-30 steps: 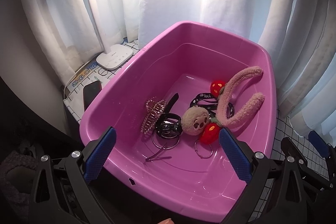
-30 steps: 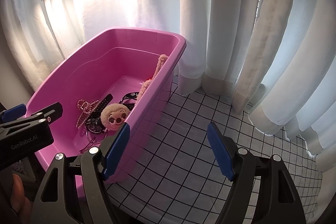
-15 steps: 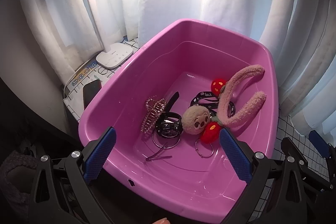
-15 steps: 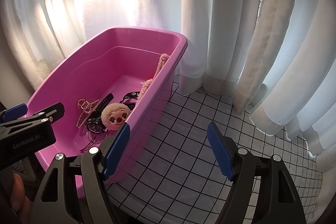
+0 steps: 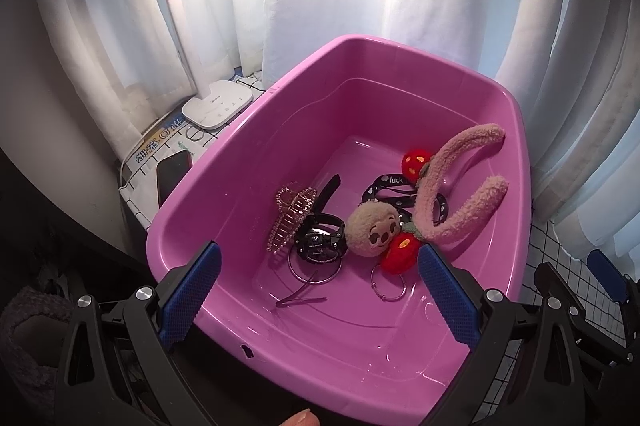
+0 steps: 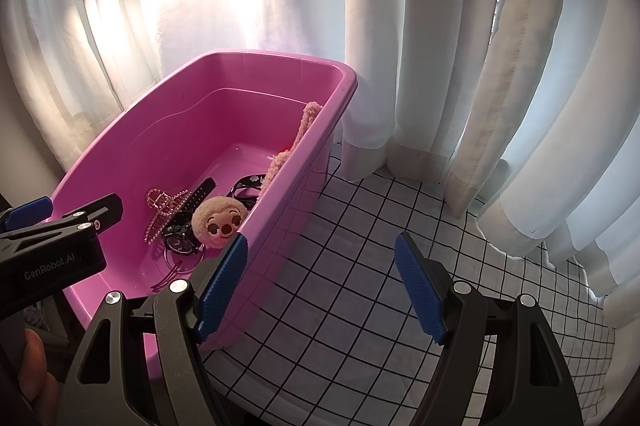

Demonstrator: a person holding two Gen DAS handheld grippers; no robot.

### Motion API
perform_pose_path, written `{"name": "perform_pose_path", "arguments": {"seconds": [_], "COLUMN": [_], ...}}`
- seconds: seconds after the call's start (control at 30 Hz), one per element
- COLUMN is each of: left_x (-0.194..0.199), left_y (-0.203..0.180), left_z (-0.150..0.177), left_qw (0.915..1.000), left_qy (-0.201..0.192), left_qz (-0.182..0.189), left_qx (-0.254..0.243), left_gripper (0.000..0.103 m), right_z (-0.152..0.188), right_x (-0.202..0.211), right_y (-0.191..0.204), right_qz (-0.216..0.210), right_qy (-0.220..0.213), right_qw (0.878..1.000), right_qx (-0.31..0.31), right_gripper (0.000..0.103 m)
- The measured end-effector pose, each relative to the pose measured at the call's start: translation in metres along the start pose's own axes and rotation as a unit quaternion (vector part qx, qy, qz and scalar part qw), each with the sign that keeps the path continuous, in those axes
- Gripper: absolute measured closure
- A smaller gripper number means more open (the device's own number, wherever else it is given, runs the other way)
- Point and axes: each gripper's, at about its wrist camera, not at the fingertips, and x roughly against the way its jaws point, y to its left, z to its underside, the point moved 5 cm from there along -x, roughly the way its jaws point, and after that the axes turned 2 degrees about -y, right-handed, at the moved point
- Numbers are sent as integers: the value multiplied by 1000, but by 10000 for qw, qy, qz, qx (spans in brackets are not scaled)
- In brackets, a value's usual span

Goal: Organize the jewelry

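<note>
- Two tools are in view, both with their blue-padded fingers spread wide and nothing held between them: the left tool [image 5: 316,290] hangs over the near rim of the glossy pink plastic tub [image 5: 516,114], while the right tool [image 6: 320,286] hangs outside the tub's right wall, over the white table with its black grid lines [image 6: 360,246].
- Straight ahead of the left tool, on the tub floor, lie a thin dark hairpin [image 5: 300,300] and two silver wire hoops [image 5: 316,268], nearest the tub's near rim.
- Just beyond those sit a black wristwatch [image 5: 320,238], a rose-gold claw hair clip [image 5: 290,218] to its left, and a round beige plush face charm with red felt cherries [image 5: 374,230].
- Farther back, toward the tub's right wall, a fuzzy pink U-shaped headband [image 5: 452,186] leans with its open ends toward the tub's far right corner, over a black printed ribbon [image 5: 390,186].
- Judged from this, the left tool is the nearer one: the pile lies dead ahead and below it, whereas the right tool would have to cross the tub's right wall.
- The hairpin's long axis runs roughly across the left tool's view, in line with its finger gap, so a wrist turn seems needed for it.
</note>
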Motion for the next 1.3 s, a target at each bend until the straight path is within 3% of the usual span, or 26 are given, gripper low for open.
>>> {"name": "perform_pose_path", "arguments": {"seconds": [0.73, 0.93, 1.3], "left_x": [-5, 1, -1], "left_y": [-4, -3, -4], "left_z": [1, -1, 1], "left_qw": [9999, 9999, 10000], "left_qy": [97, -144, -22], "left_qz": [41, 1, -6], "left_qx": [45, 39, -11], "left_gripper": [6, 6, 6], "right_z": [0, 1, 1], "right_x": [-5, -5, -3], "right_y": [-1, -1, 1], "right_qz": [14, 11, 18], "right_qy": [20, 30, 12], "right_qw": [10000, 10000, 10000], "right_qx": [-26, -28, -43], "right_gripper": [31, 31, 31]}}
